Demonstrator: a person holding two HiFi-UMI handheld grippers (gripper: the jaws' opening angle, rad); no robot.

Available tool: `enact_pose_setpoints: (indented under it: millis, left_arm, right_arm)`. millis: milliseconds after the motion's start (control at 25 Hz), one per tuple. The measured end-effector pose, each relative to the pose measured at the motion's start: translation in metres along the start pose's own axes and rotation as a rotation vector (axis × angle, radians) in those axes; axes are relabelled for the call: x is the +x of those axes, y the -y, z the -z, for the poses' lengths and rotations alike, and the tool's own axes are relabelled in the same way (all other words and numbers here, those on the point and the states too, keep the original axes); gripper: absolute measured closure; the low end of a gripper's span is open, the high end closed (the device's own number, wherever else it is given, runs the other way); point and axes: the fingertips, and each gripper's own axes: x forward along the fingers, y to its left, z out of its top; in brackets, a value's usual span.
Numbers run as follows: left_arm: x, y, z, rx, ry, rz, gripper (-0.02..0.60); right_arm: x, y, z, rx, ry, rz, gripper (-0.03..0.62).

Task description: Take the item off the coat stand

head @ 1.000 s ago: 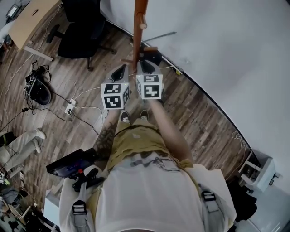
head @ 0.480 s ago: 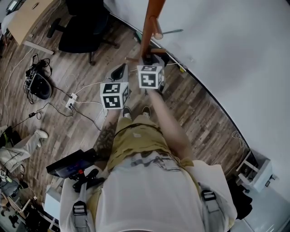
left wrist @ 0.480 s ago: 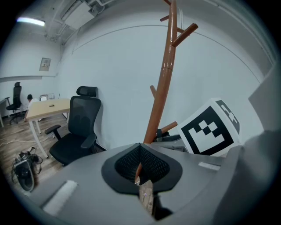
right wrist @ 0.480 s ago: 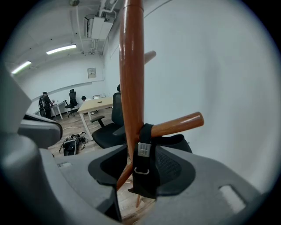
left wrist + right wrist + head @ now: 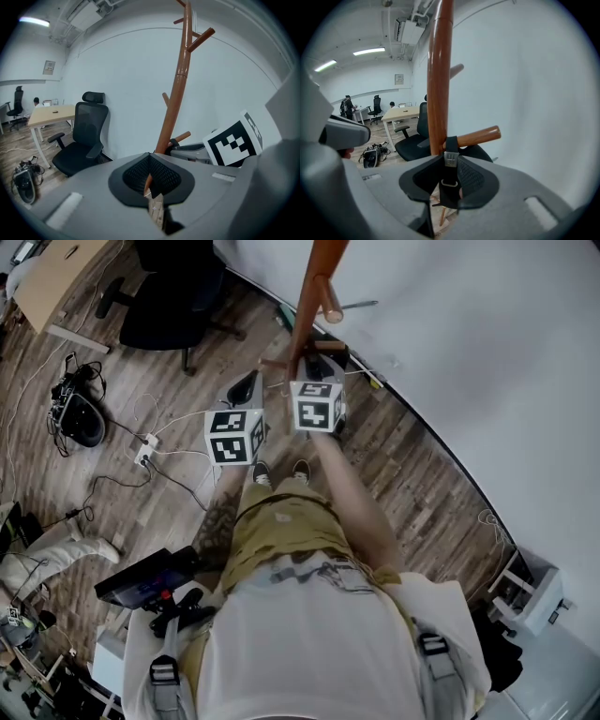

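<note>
- Here, in the head view, a person stands facing a wooden coat stand set against a white wall, and holds a gripper in each hand.
- The right gripper has risen over the last second and now sits tight against the stand's pole, just under a low peg. The left gripper has barely moved and waits a little to the left of the pole.
- That rise suggests the lift off the peg is starting, though the item still hangs on the stand. This view shows only a dark shape at the peg, too small to name.
- In the left gripper view, the left gripper has its jaws pressed together with nothing between them. Beyond them the coat stand leans up the frame, and a black loop circles the low peg where it meets the pole. The right gripper reaches in beside that loop.
- In the right gripper view, which alone shows the grasp, the right gripper is clamped on a black strap with a metal buckle. The strap runs up from the jaws and over the peg, right at the pole of the coat stand.
- The rest of the item is out of sight in every view.
</note>
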Motion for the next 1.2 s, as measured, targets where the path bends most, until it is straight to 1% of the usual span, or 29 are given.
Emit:
enact_pose_setpoints:
  millis: [160, 280, 440, 680, 840, 960, 1200]
  left_arm:
    - [0.001, 0.009, -0.008, 0.011, 0.016, 0.023, 0.581]
    - [0.002, 0.017, -0.013, 0.018, 0.023, 0.041, 0.581]
    - [0.004, 0.025, -0.018, 0.023, 0.032, 0.060, 0.581]
    - [0.004, 0.036, -0.029, 0.036, 0.056, 0.090, 0.581]
    - [0.004, 0.047, -0.038, 0.051, 0.075, 0.118, 0.581]
    - [0.002, 0.055, -0.048, 0.061, 0.103, 0.137, 0.581]
    - [-0.007, 0.078, -0.083, 0.091, 0.191, 0.162, 0.581]
  right_arm:
    - [-0.018, 0.014, -0.014, 0.039, 0.061, 0.032, 0.494]
    - [-0.027, 0.029, -0.020, 0.078, 0.084, 0.061, 0.494]
    - [-0.041, 0.048, -0.029, 0.105, 0.121, 0.098, 0.494]
    - [-0.065, 0.076, -0.046, 0.118, 0.196, 0.165, 0.494]
    - [-0.085, 0.089, -0.059, 0.132, 0.239, 0.194, 0.494]
    - [-0.103, 0.092, -0.069, 0.137, 0.282, 0.206, 0.494]
    - [-0.143, 0.097, -0.104, 0.150, 0.396, 0.215, 0.494]
